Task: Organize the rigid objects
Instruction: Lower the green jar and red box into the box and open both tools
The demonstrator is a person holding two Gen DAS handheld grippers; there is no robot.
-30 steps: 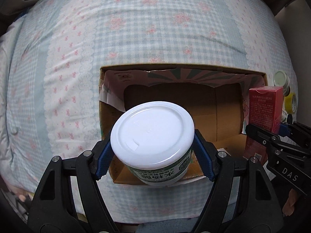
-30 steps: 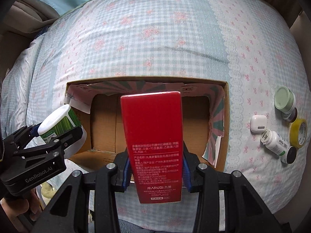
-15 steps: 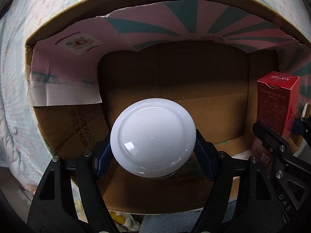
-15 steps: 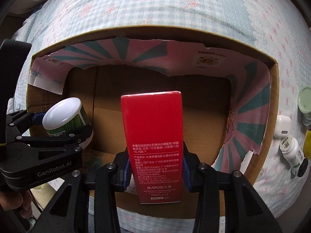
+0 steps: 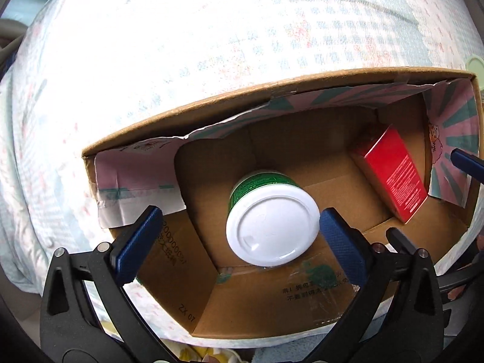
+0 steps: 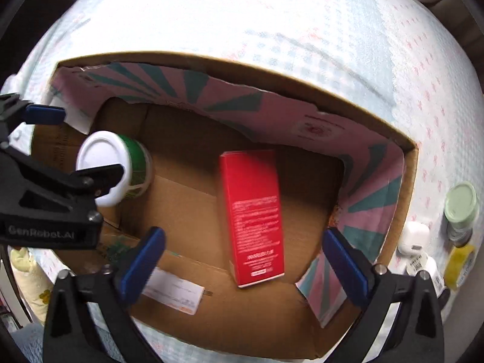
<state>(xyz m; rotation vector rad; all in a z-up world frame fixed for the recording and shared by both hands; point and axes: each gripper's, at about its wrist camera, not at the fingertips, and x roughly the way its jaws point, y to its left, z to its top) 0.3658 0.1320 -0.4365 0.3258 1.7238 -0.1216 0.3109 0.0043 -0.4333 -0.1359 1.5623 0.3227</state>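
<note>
A green jar with a white lid [image 5: 272, 227] stands on the floor of the open cardboard box [image 5: 242, 106], left part; it also shows in the right wrist view [image 6: 112, 169]. My left gripper [image 5: 239, 239] is open above it, its blue pads apart from the lid. A red carton [image 6: 251, 214] is in the box's right part, tilted; it shows in the left wrist view too [image 5: 393, 178]. My right gripper [image 6: 245, 260] is open and empty above the carton. The left gripper's body [image 6: 51, 199] shows at the left of the right wrist view.
The box [image 6: 405, 163] sits on a checked floral bedspread [image 6: 272, 15]. To its right lie a pale green lidded jar [image 6: 461, 204], a small white case [image 6: 414, 237], a white pill bottle [image 6: 422, 267] and a yellow item [image 6: 459, 263].
Both grippers have opened and let go: the jar and the red carton now rest inside the box. Both grippers have pulled back and up from the box.
</note>
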